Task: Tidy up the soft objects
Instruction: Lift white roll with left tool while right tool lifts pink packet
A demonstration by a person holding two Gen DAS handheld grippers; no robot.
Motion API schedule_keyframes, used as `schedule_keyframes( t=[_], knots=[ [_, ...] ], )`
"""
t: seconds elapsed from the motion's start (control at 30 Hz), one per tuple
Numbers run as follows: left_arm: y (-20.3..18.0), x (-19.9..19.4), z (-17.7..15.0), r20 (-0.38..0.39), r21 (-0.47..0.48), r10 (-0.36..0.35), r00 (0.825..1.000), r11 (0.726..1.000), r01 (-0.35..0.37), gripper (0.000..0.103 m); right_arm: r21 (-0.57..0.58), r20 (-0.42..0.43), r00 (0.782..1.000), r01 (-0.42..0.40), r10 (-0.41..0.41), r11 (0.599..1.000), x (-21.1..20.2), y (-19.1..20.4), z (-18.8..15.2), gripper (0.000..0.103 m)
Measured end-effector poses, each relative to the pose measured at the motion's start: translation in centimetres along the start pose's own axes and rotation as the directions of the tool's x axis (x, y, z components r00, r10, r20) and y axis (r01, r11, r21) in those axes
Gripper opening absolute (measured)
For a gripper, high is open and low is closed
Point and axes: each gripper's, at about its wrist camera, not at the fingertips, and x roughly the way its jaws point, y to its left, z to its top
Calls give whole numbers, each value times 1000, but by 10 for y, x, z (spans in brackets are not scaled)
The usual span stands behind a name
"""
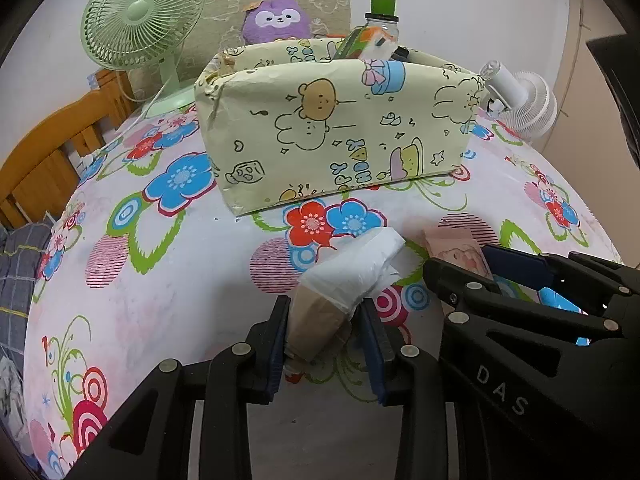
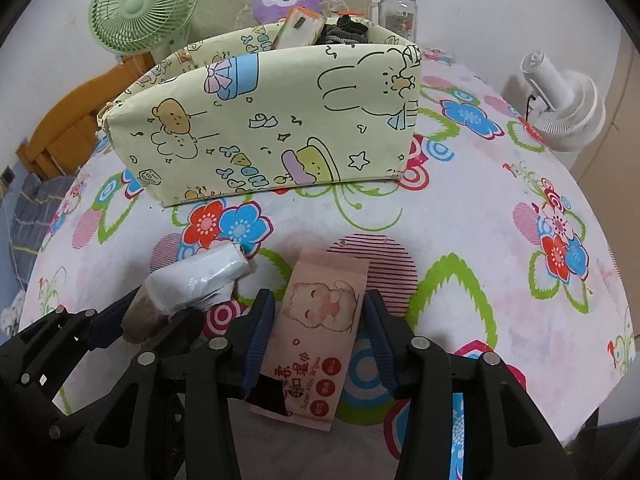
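Flowered cloth covers the counter [image 2: 480, 216], and on it, just in front of the cartoon-printed storage box [image 2: 264, 128], lie the two soft things. The pink wet-wipes pack [image 2: 316, 320] lies flat in front of the box with the right gripper [image 2: 320, 312] clenched on its sides. Just left of it, the roll of white plastic bags [image 1: 352, 276] on its brown core rests tilted toward the box, clamped between the pads of the left gripper [image 1: 326, 328]. Inside the box stand another wipes pack [image 2: 298, 32] and some dark cloth. Behind the box sit a purple plush toy [image 1: 278, 20], a green fan [image 1: 140, 20] and a green-capped bottle [image 2: 398, 4]; right of the box lies a white fan [image 2: 568, 108].
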Motion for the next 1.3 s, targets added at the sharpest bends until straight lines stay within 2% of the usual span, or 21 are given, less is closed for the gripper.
schedule_keyframes(
  t=[0.3,0.67,0.93,1.13,1.3],
  knots=[
    [-2,2,6,-5,-14,-11,1000,1000,11,33,-2,19,1000,-6,6,1000,-1,-4,4,43],
    [-8,-13,23,37,-31,-13,999,999,14,31,6,59,998,-26,25,1000,-16,-13,19,43],
    [-9,-17,22,42,-34,-3,999,999,4,31,-1,79,996,-45,45,999,-25,-14,22,43],
    [-12,-6,16,20,10,-20,1000,1000,20,45,7,53,998,-44,43,999,-16,-17,14,43],
    [-14,10,16,-15,44,-34,999,998,34,48,21,35,999,-26,26,999,-7,-20,11,43]
  ],
)
